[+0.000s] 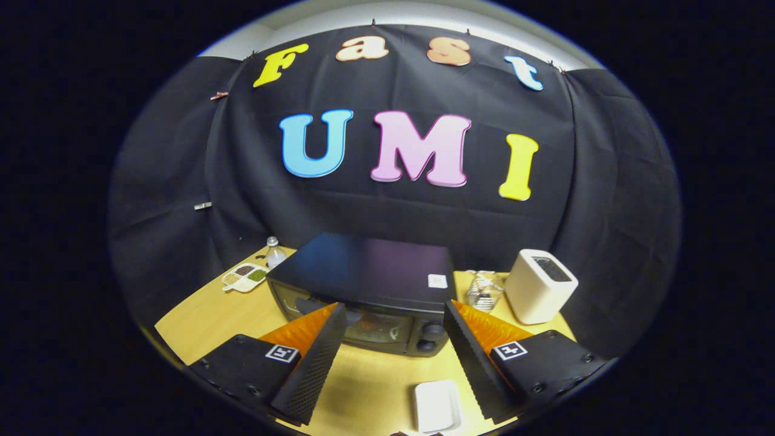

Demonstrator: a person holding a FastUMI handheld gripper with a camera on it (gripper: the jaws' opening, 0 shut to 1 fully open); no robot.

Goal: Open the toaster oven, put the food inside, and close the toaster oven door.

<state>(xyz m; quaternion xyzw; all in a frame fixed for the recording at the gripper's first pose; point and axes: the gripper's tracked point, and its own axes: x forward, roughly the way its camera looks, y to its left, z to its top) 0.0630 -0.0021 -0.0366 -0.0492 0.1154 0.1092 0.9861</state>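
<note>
Toaster oven (369, 290) sits on the wooden table (206, 315) just beyond the fingers, its door up and shut. Gripper (395, 324) hangs wide apart, gripping nothing. A white tray (437, 404) lies between the fingers, nearer than the oven; its contents are not clear. A shut door fits either food waiting outside or food already in, so the step stays unsettled. Left of the oven, 1 divided dish (244, 277) holds dark and green fillings beside a bottle (275, 252); right stand a glass (484, 289) and a white box (539, 286).

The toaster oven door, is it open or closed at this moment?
Closed. The door of the toaster oven stands upright, flush with the front beside the knobs. The gripper jaws are open, short of it.
</note>
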